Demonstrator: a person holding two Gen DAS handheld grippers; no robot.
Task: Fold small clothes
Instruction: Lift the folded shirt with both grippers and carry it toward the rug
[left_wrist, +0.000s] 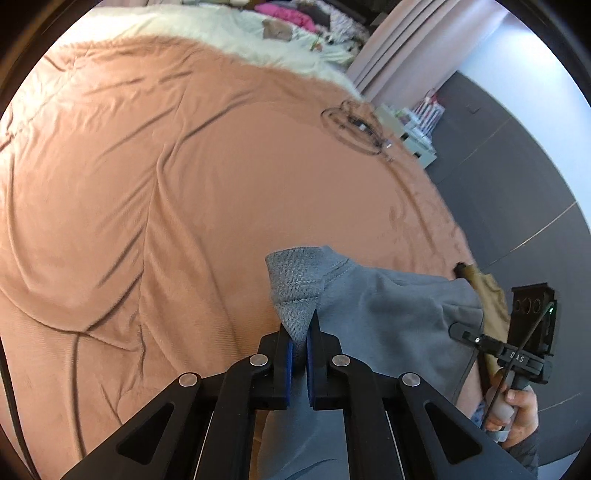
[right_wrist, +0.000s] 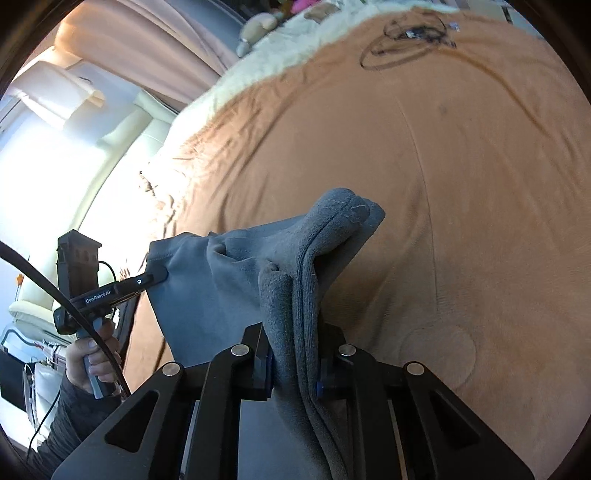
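A: Where's the soft grey knit garment (left_wrist: 373, 314)?
B: Clamped in both, left hand-held gripper (left_wrist: 300, 341) and right hand-held gripper (right_wrist: 295, 363), raised above the orange bed cover (left_wrist: 184, 166).
A: Folded?
B: Seemingly not yet begun.

Left black two-finger gripper (left_wrist: 300, 343) with blue pads is clamped on the ribbed cuff of a grey fleece garment (left_wrist: 369, 314), pads pinching the cloth between them, pointing steeply down. Right black two-finger gripper (right_wrist: 295, 363) is closed on a bunched thick fold of the same garment, cloth filling its jaws. Right hand (left_wrist: 517, 410) wraps its handle just beside the garment's right edge; left hand (right_wrist: 90, 363), dark sleeve, grips its handle beside the left edge.
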